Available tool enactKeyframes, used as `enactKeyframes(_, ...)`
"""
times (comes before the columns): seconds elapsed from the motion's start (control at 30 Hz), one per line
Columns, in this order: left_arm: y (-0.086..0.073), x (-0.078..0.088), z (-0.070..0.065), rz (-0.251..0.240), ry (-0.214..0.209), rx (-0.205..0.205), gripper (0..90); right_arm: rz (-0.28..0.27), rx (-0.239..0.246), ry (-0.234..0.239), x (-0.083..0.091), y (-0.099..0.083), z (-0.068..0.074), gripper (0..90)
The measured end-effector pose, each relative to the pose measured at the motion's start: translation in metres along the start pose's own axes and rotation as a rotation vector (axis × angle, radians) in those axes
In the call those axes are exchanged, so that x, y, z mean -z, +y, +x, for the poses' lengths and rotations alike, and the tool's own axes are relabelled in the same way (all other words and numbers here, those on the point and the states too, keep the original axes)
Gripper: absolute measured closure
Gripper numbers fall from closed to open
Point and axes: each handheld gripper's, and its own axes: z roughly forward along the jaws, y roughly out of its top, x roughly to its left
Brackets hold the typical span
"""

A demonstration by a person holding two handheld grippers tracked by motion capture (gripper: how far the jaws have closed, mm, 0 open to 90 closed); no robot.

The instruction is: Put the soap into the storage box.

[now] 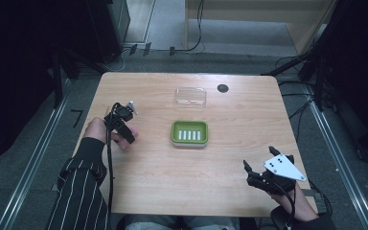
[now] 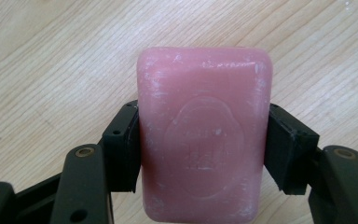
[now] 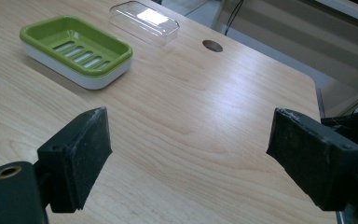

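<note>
A pink soap bar (image 2: pixel 204 79) with an embossed oval stamp is clamped by its long sides between the black pads of my left gripper (image 2: pixel 203 135), just above the wooden table. In the high view the left gripper (image 1: pixel 121 124) is over the table's left side, to the left of the green soap dish (image 1: pixel 189 133); the soap is hidden under the hand there. My right gripper (image 1: pixel 258 160) rests near the front right corner, its jaws (image 3: pixel 189 135) wide apart with nothing between them. The slotted dish (image 3: pixel 74 49) lies ahead of it, nothing in it.
A clear plastic lid (image 1: pixel 190 96) lies behind the dish, also visible in the right gripper view (image 3: pixel 144 21). A round cable hole (image 1: pixel 223 88) is in the tabletop (image 1: pixel 239 124) near the far edge. Cables and dark stands surround the table on the floor.
</note>
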Motion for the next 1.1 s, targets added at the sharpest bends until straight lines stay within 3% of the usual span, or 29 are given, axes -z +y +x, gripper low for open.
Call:
enactKeyframes(0.53, 0.013, 0.004, -0.008, -0.006, -0.007, -0.050, 38.2, 0.003, -0.001, -0.006, 0.001, -0.001, -0.001, 13.5)
enactKeyframes(1.1, 0.032, 0.013, -0.022, -0.022, -0.029, -0.134, 38.2, 0.014, -0.004, -0.021, 0.005, -0.005, -0.004, 13.5)
